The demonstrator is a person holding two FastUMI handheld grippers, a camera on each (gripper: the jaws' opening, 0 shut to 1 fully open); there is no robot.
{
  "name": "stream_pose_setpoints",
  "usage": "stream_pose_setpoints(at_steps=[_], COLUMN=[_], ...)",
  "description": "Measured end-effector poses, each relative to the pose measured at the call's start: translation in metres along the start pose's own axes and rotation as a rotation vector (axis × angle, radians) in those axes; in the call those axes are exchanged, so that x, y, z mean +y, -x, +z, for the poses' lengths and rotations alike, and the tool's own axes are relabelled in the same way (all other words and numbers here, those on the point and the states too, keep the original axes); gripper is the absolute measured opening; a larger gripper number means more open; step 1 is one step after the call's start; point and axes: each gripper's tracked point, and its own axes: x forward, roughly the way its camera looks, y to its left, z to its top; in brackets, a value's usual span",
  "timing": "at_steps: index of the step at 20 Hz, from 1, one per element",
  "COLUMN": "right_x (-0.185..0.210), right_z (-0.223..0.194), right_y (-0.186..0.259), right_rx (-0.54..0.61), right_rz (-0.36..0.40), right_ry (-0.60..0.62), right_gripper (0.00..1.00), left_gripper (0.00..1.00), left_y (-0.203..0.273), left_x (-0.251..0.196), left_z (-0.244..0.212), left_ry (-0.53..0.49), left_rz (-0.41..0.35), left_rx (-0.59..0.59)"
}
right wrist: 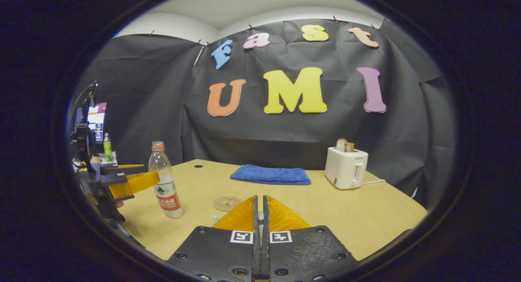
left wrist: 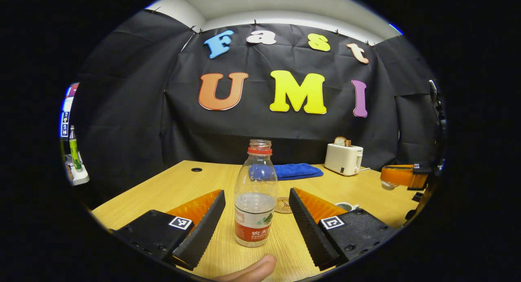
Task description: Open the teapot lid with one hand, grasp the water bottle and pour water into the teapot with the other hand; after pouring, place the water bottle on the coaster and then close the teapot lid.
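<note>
In the left gripper view, the left gripper is held spread wide, its fingers flanking the uncapped water bottle without touching it; the bottle stands upright on the wooden table. The coaster lies just behind it, toward one o'clock. In the right gripper view, the right gripper is seen clenched, fingers pressed together; whether something thin is pinched between them cannot be told. A blue towel lies at twelve o'clock, a toaster at two o'clock.
</note>
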Motion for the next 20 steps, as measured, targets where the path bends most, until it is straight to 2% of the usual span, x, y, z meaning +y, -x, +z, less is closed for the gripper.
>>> stream_pose_setpoints(at_steps=[8,13,16,17,20], right_x=[-0.040,-0.052,-0.055,-0.053,-0.052], right_z=[0.031,0.027,0.027,0.027,0.028], right_y=[0.025,0.021,0.021,0.021,0.022], right_rx=[-0.068,-0.051,-0.050,-0.050,-0.056], right_rz=[-0.053,-0.082,-0.094,-0.091,-0.088], right_ry=[-0.026,-0.045,-0.048,-0.046,-0.035], right_gripper=[0.00,0.00,0.00,0.00,0.00], left_gripper=[0.99,0.98,0.89,0.80,0.77], left_y=[-0.025,-0.035,-0.040,-0.037,-0.036], left_x=[-0.003,0.000,0.007,0.007,0.003], left_z=[-0.024,-0.029,-0.036,-0.037,-0.036], left_ry=[-0.080,-0.056,-0.056,-0.045,-0.042], left_rz=[0.018,0.046,0.065,0.063,0.041], left_rx=[0.005,0.011,0.041,0.037,0.041])
